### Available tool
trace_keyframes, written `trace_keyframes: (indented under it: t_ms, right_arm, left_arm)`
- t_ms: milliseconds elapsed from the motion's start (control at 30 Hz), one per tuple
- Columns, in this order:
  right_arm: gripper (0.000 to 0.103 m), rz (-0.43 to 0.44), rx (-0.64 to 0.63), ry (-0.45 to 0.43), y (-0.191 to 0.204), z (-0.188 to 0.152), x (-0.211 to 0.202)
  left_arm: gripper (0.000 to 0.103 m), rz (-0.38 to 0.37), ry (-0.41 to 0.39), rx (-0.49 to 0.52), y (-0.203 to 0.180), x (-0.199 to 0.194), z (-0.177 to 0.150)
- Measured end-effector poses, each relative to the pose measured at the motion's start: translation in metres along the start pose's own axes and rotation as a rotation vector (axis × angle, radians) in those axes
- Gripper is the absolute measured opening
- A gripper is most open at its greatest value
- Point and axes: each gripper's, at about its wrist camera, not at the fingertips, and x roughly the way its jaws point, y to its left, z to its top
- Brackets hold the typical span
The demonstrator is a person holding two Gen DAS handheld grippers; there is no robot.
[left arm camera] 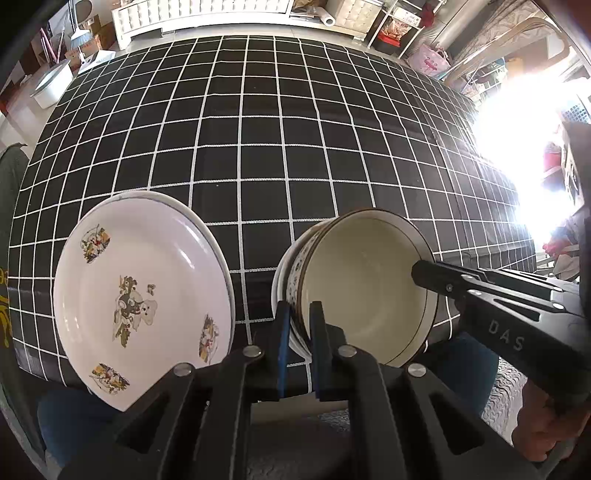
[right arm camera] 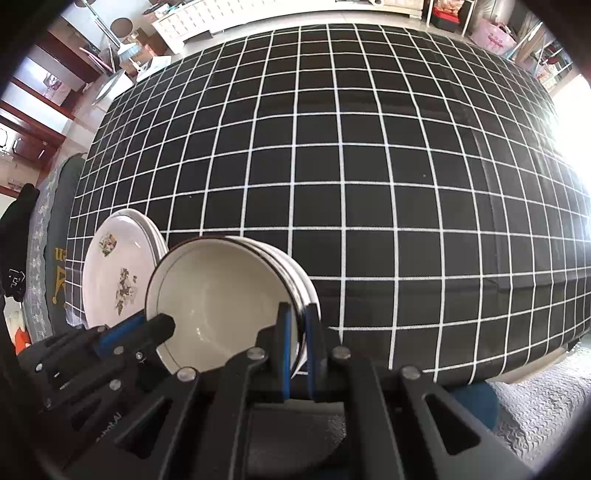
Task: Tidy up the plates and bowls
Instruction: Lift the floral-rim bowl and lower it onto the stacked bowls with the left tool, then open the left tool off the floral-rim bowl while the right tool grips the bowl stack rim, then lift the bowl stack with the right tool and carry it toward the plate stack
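Note:
A stack of cream bowls (left arm camera: 362, 280) with dark rims and patterned outsides stands near the front edge of the black checked tablecloth (left arm camera: 258, 129). My left gripper (left arm camera: 300, 308) is shut on the left rim of the top bowl (right arm camera: 214, 295). My right gripper (right arm camera: 298, 314) is shut on its right rim, and its black tip (left arm camera: 419, 273) reaches over the rim in the left wrist view. In the right wrist view the left gripper (right arm camera: 159, 326) comes in from the left. A stack of white plates (left arm camera: 140, 288) with flower decals lies left of the bowls, seen again as plates (right arm camera: 114, 273) in the right wrist view.
The checked cloth (right arm camera: 369, 166) stretches far behind the dishes. A hand (left arm camera: 546, 435) holds the right gripper at the lower right. Blue trouser legs (left arm camera: 62, 421) show below the table's front edge. White cabinets (left arm camera: 221, 14) and shelves stand beyond the far side, with strong glare at the right.

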Motion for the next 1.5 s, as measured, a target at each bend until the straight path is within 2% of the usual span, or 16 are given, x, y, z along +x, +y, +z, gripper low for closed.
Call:
trace_keyframes:
  t_ms: [267,500,767,833,900,1000,1100,1167,1300,1500]
  right_arm:
    - [0.010,0.028,0.000,0.007,-0.003,0.001,0.000]
    - [0.010,0.046,-0.006,-0.033,-0.006,-0.005,-0.006]
    - [0.011,0.014,-0.013,-0.136,-0.008,-0.006,-0.027]
    - [0.018,0.020,-0.019,-0.153,-0.009,-0.007,-0.033]
    - [0.038,0.045,-0.012,-0.171,-0.011,-0.011,-0.039]
    - [0.053,0.048,-0.011,-0.209,-0.012,-0.018,-0.048]
    - [0.055,0.062,-0.012,-0.207,-0.010,-0.024,-0.049]
    - [0.055,0.073,-0.004,-0.193,-0.008,-0.029,-0.046]
    - [0.055,0.064,0.045,-0.208,-0.012,-0.034,-0.042]
    - [0.055,0.080,0.092,-0.162,-0.014,-0.033,-0.028]
  left_arm:
    - [0.008,-0.009,0.002,-0.011,0.002,0.001,0.001]
    - [0.008,-0.023,0.001,-0.028,0.007,-0.002,-0.004]
    - [0.008,-0.056,-0.060,-0.027,0.015,-0.024,-0.004]
    - [0.008,-0.066,-0.063,-0.032,0.020,-0.028,-0.005]
    - [0.013,-0.078,-0.062,-0.043,0.028,-0.032,-0.009]
    - [0.016,-0.107,-0.061,-0.055,0.037,-0.036,-0.012]
    - [0.022,-0.129,-0.066,-0.048,0.040,-0.040,-0.013]
    - [0.025,-0.164,-0.074,-0.036,0.041,-0.043,-0.014]
    - [0.036,-0.232,-0.081,-0.023,0.043,-0.042,-0.017]
    - [0.038,-0.256,-0.065,-0.001,0.048,-0.031,-0.013]
